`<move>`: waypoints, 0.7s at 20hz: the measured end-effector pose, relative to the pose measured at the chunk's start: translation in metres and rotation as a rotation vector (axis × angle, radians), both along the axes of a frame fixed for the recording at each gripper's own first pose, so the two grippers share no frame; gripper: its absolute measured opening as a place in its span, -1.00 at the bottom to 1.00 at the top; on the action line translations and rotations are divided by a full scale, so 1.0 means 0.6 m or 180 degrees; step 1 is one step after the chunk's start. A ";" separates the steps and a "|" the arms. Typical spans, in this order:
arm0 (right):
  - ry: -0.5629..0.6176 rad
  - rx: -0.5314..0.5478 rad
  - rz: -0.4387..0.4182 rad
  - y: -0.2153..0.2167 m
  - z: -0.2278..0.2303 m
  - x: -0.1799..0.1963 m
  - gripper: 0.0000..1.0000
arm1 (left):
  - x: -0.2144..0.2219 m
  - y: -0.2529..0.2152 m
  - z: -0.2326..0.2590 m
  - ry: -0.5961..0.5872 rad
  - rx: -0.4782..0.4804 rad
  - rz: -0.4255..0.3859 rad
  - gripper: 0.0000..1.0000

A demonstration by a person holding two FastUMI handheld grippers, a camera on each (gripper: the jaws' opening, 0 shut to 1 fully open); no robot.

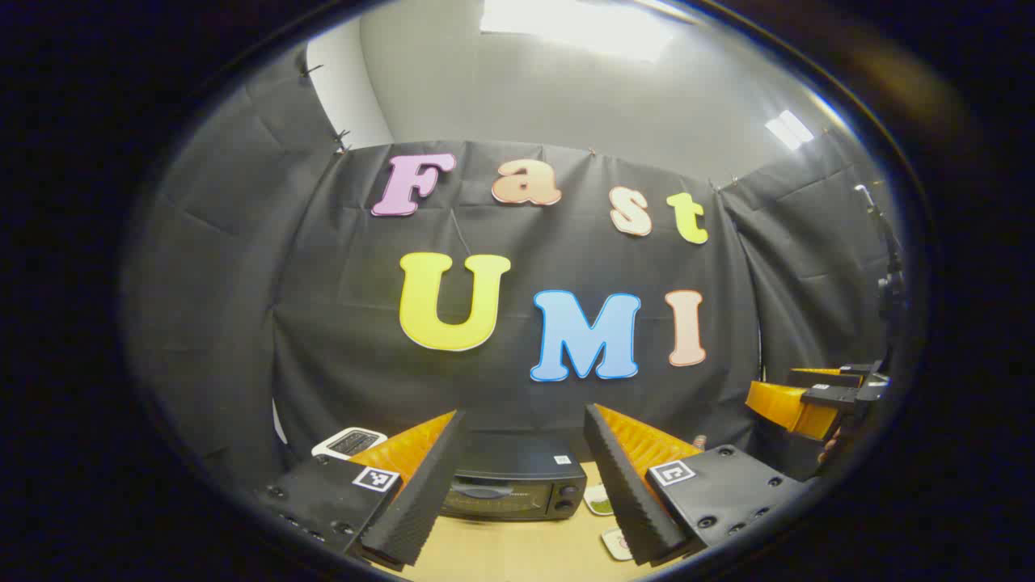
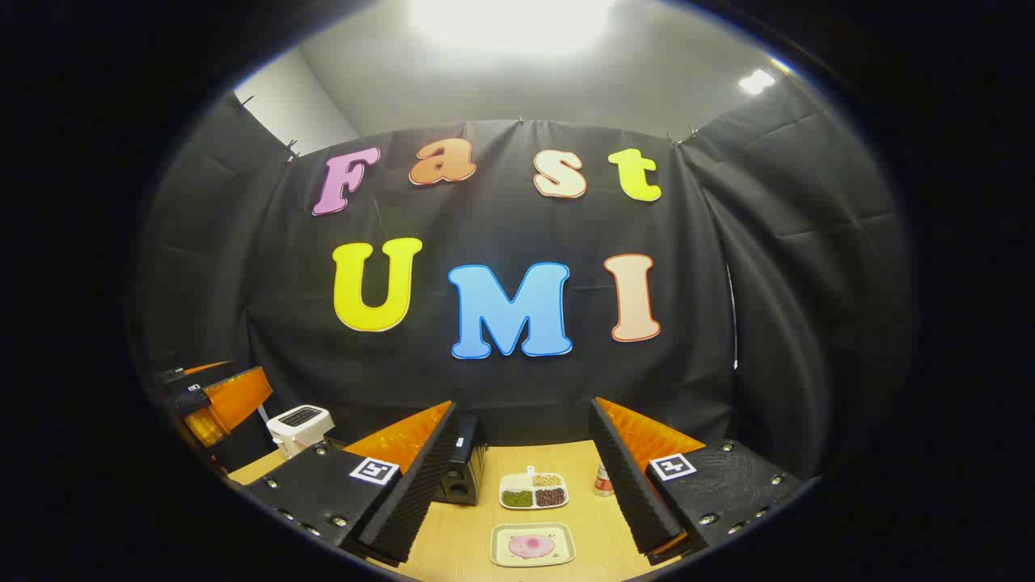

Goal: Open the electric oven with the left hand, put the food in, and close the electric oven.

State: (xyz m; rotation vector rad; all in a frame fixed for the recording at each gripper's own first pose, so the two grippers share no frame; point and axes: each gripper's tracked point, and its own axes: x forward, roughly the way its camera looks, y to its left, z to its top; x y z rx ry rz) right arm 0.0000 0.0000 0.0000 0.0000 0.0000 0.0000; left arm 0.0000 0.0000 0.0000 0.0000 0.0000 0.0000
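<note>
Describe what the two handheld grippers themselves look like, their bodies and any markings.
In the left gripper view, the left gripper has two wedge-shaped fingers with ribbed inner faces, mounted on black blocks with round screw heads; each block carries a small square black-and-white marker. The right gripper in the right gripper view is built alike, with the same markers. No cables or sleeves can be made out.

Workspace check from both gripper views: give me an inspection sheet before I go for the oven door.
Surface: wooden table, bare between the items.
Job's things: electric oven, door shut; food on a small tray, in front of a divided dish.
Clutter: white toaster; small bottle.
Grippers: left gripper open, lined up on the oven; right gripper open above the trays.
Cables: nothing seen.
Surroundings: black cloth booth wall, ceiling light.
</note>
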 end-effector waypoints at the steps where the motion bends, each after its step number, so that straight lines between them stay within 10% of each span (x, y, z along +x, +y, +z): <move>1: 0.0008 -0.0005 -0.0011 -0.004 -0.001 0.002 0.94 | 0.001 -0.004 0.002 0.0003 0.0010 0.0003 0.93; 14: 0.0067 -0.0029 -0.0036 -0.019 -0.017 0.025 0.94 | 0.055 0.000 -0.037 0.0139 0.0084 0.0016 0.92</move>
